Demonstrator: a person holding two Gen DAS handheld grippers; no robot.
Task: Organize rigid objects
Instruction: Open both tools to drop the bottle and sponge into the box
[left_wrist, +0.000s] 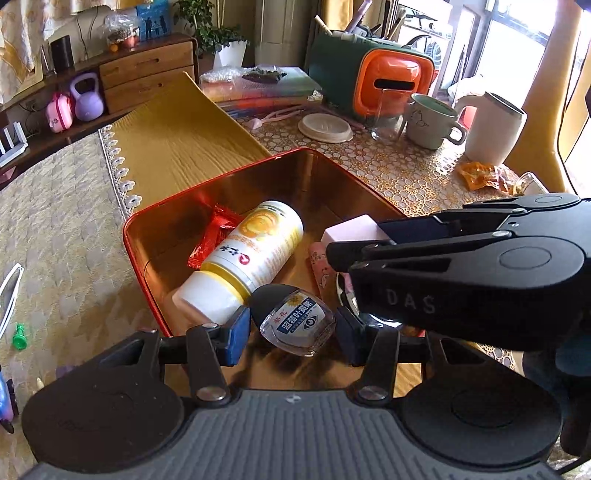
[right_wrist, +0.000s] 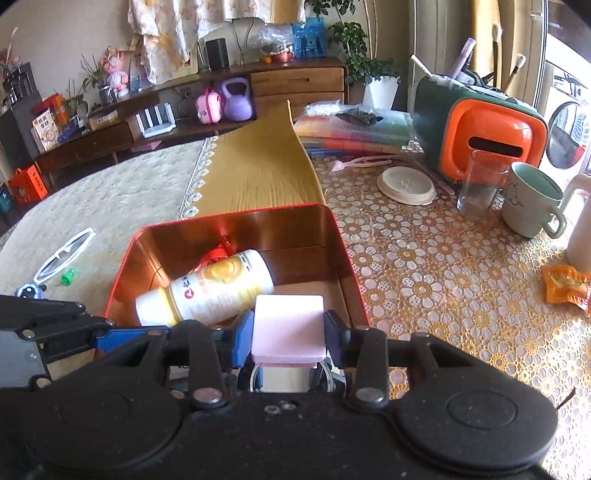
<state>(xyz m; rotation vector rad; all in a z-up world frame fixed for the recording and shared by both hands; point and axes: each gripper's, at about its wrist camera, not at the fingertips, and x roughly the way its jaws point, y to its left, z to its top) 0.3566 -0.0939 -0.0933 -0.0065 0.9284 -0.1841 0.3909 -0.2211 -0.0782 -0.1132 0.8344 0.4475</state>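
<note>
A red metal tin (left_wrist: 221, 184) (right_wrist: 229, 218) with a gold inside stands on the table. In it lie a white and yellow bottle (left_wrist: 243, 258) (right_wrist: 210, 288), a red packet (left_wrist: 210, 236) and a pink printed item (left_wrist: 317, 266). My left gripper (left_wrist: 291, 332) is open over the tin's near edge; a small clear bottle with a black cap (left_wrist: 291, 319) sits between its fingers, untouched by the pads. My right gripper (right_wrist: 288, 332) is shut on a pink block (right_wrist: 288, 325) (left_wrist: 351, 229) and holds it over the tin's right side.
On the patterned tablecloth stand a glass (right_wrist: 480, 184), a green mug (right_wrist: 532, 199), a white lid (right_wrist: 406, 184), an orange and green box (right_wrist: 480, 136) and an orange snack packet (right_wrist: 565, 284). White-framed glasses (right_wrist: 62, 254) and a green cap (right_wrist: 68, 277) lie left.
</note>
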